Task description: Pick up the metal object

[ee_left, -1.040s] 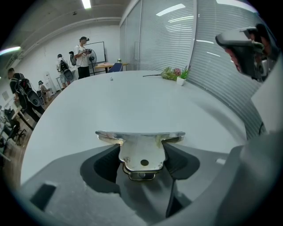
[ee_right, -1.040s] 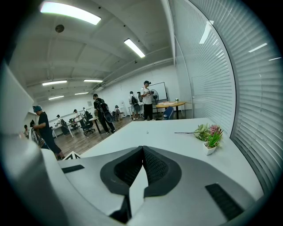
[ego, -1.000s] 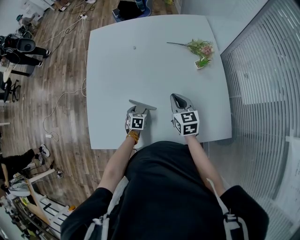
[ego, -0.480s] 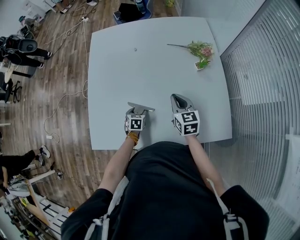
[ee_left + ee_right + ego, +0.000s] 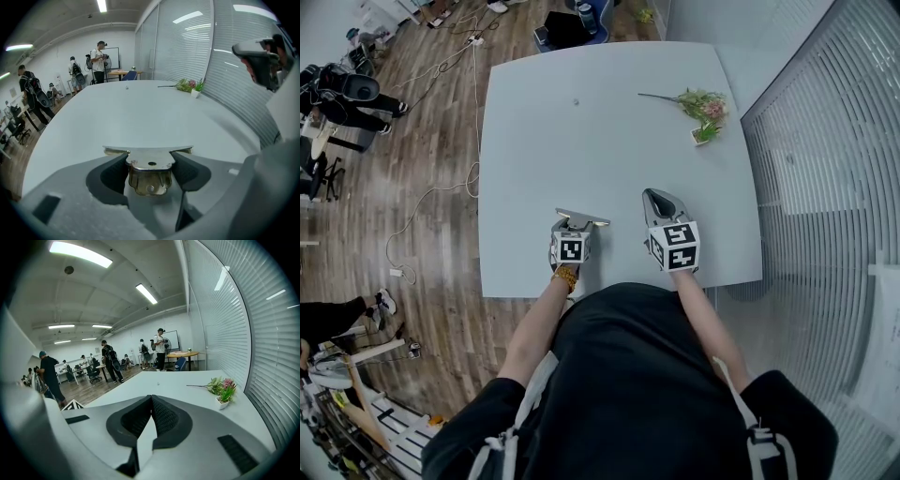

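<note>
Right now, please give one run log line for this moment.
left gripper: shut on metal object | right gripper: shut, empty

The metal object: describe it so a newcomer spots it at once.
Over the pale table, near its front edge, is the left hand-held gripper. Its pads clamp the metal object: a flat silvery plate with a brassy part beneath, unlike the leafy flower sprig far off.
</note>
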The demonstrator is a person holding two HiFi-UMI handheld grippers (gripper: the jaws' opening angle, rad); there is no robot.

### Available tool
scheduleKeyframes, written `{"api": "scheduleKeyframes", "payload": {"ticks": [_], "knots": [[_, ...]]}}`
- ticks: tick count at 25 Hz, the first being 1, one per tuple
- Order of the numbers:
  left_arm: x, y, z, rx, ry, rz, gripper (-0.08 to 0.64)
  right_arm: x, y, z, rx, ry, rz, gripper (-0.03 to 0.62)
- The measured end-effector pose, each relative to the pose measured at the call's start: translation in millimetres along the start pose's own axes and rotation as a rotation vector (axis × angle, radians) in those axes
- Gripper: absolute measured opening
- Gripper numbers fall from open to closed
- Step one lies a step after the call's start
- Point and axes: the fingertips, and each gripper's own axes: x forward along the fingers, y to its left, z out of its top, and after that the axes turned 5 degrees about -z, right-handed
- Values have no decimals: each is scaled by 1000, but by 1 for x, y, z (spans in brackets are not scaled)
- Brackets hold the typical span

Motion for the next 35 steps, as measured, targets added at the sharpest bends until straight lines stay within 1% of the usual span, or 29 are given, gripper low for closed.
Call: {"api": "scheduleKeyframes", "payload": {"ticks": [8, 17, 28, 32, 35], "knots": [[-8, -2, -3, -9, -42, 1, 298, -10, 6, 6, -29, -20, 1, 2], [-36, -6, -4, -19, -102, 2, 298, -26, 26, 8, -59, -38, 17, 2], [-75, -16, -8, -24, -183, 4, 298, -50, 55, -4, -81, -28, 46, 2], [-95, -27, -15, -35, -214, -12, 298, -64, 71, -16, -84, -15, 48, 2], [-110, -35, -18, -19, -249, -26, 298, -74, 85, -19, -89, -11, 52, 2]]}}
